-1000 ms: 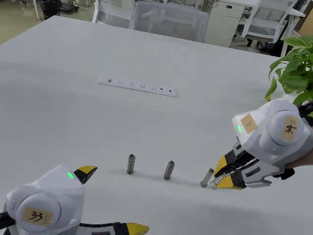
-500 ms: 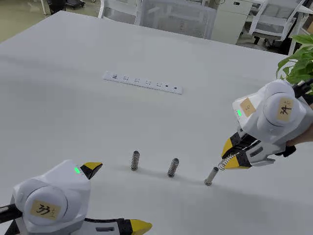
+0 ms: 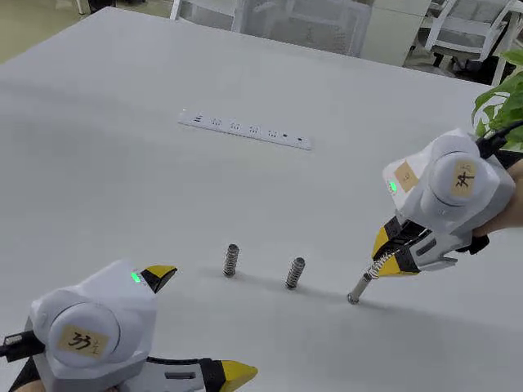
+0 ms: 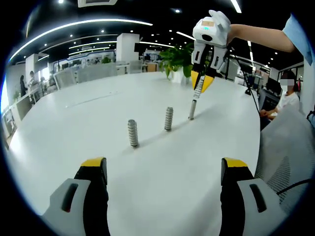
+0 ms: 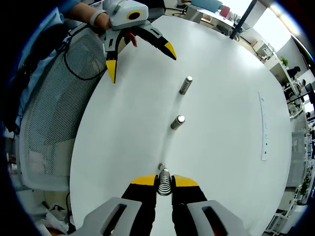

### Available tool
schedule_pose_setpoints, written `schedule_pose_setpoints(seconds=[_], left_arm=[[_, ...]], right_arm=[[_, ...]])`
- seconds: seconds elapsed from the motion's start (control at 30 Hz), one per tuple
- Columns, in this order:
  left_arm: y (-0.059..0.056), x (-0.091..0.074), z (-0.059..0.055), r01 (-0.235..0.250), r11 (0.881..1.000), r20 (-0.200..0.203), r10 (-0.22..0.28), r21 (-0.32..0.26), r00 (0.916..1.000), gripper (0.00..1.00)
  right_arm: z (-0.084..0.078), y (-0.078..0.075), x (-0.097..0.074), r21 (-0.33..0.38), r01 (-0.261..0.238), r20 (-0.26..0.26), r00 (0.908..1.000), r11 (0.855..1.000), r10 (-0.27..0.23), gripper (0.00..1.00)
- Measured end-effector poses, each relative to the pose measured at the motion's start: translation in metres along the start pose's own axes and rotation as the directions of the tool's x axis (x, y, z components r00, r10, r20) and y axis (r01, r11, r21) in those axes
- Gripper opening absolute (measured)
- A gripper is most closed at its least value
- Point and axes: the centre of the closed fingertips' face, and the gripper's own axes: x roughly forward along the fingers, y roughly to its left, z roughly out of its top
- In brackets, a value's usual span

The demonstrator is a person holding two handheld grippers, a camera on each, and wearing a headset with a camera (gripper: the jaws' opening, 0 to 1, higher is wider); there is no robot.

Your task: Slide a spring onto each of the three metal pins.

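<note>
Three metal pins stand in a row on the white table (image 3: 122,188). The left pin (image 3: 231,260) and the middle pin (image 3: 295,273) each carry a spring. The right pin (image 3: 357,290) is bare and leans toward my right gripper (image 3: 384,263). That gripper is shut on a spring (image 3: 377,265), whose lower end meets the pin's top. In the right gripper view the spring (image 5: 164,182) sits between the yellow tips, just behind the pin top (image 5: 161,166). My left gripper (image 3: 200,324) is open at the near left, empty, with its jaws wide apart in its own view (image 4: 164,167).
A white power strip (image 3: 247,131) lies across the table's far middle. A green plant (image 3: 502,102) stands at the right edge behind the right gripper. Mesh chairs (image 3: 302,20) line the far side. A person sits at the right in the left gripper view.
My right gripper has lifted the spring from beside the bare pin's foot up to its top. The left gripper stays in place; the head camera has shifted.
</note>
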Motion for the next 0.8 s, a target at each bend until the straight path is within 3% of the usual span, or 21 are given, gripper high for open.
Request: schedule_pose_setpoints(seconds=[0.8], left_arm=[[0.0, 0.0, -0.005, 0.006, 1.0, -0.006, -0.006, -0.015, 1.0, 0.92]], right_arm=[[-0.005, -0.004, 0.014, -0.013, -0.028, -0.024, 0.9993, 1.0, 0.027, 0.08]])
